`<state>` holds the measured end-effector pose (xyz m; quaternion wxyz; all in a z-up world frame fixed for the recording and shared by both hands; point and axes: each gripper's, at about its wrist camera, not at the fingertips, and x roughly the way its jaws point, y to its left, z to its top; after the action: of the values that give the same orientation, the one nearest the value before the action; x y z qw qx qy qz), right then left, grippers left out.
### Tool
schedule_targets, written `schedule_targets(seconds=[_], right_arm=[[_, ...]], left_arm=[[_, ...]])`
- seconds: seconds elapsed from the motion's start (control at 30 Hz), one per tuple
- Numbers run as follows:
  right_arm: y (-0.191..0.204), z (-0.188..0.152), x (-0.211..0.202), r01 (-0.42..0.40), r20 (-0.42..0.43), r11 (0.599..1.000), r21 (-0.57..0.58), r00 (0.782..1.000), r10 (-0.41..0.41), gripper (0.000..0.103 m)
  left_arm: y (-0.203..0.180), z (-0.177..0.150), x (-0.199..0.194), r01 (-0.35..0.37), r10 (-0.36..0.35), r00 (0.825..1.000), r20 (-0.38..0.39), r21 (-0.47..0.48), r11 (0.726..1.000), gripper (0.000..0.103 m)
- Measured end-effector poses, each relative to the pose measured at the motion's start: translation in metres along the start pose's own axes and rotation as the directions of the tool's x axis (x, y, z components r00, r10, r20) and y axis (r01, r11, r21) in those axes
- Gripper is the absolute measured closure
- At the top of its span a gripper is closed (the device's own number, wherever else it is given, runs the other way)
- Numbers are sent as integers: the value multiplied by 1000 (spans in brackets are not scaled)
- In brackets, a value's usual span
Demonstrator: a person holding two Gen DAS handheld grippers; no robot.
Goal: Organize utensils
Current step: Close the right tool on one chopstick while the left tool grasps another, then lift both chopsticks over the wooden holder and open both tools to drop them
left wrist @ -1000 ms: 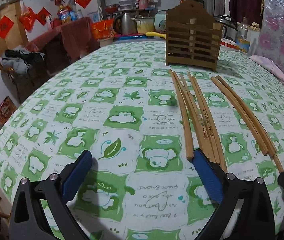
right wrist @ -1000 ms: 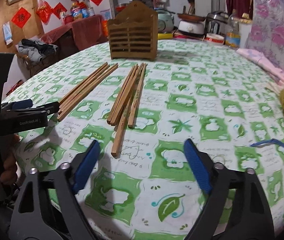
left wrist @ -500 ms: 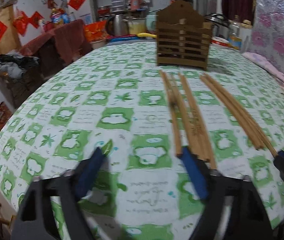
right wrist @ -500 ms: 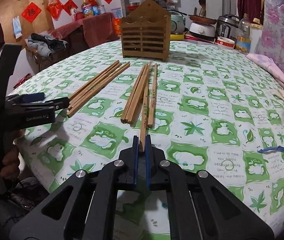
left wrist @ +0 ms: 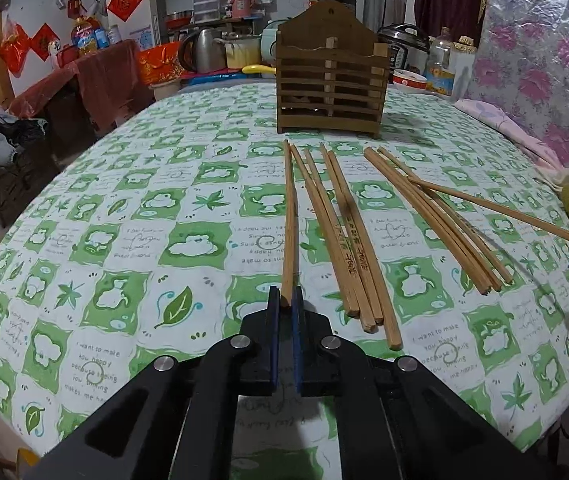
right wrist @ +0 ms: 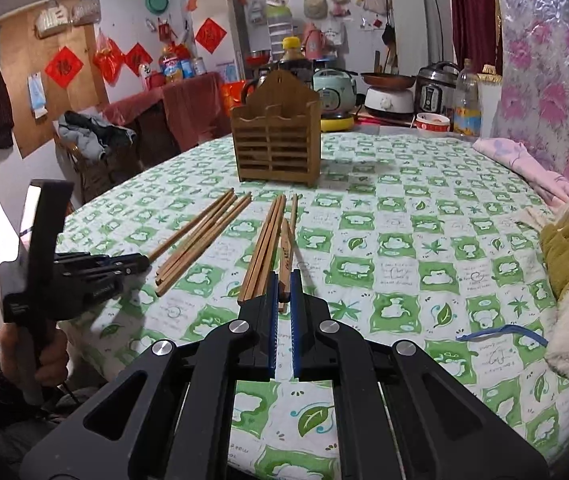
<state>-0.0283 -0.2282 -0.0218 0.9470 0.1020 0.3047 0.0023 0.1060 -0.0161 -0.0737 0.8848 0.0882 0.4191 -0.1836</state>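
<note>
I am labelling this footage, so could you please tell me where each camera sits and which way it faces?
Left wrist view: on the left gripper, looking along its shut fingers, which pinch one chopstick, across the tablecloth to the wooden utensil holder.
Right wrist view: on the right gripper, shut on another chopstick, facing the same holder; the left gripper and the hand holding it show at left.
Shared: holder, chopstick bundles, tablecloth.

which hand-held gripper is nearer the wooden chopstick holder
Neither clearly. The left hand-held gripper and the right hand-held gripper each grip a chopstick's near end, well short of the wooden chopstick holder across the tablecloth.
</note>
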Motion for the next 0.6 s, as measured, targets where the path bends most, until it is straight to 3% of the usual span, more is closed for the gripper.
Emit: schedule_targets(seconds=[0.1,0.27,0.43,0.6], right_arm=[[-2,5,-1,-2,7,1000,7,1000,2,97],[-4,33,-14,-21,63,1000,8,998,21,97],[-3,74,-11,-41,92,999,7,995,40,96],[2,122,12,-41,69,999,-18,997,43,96]], left_arm=[[5,8,-5,16,-16,1000,1,-24,1000,97],[4,35,-39,32,-32,997,68,5,999,97],[-2,90,-71,58,-62,988,140,34,998,97],[-10,155,-79,59,-67,984,167,54,997,97]])
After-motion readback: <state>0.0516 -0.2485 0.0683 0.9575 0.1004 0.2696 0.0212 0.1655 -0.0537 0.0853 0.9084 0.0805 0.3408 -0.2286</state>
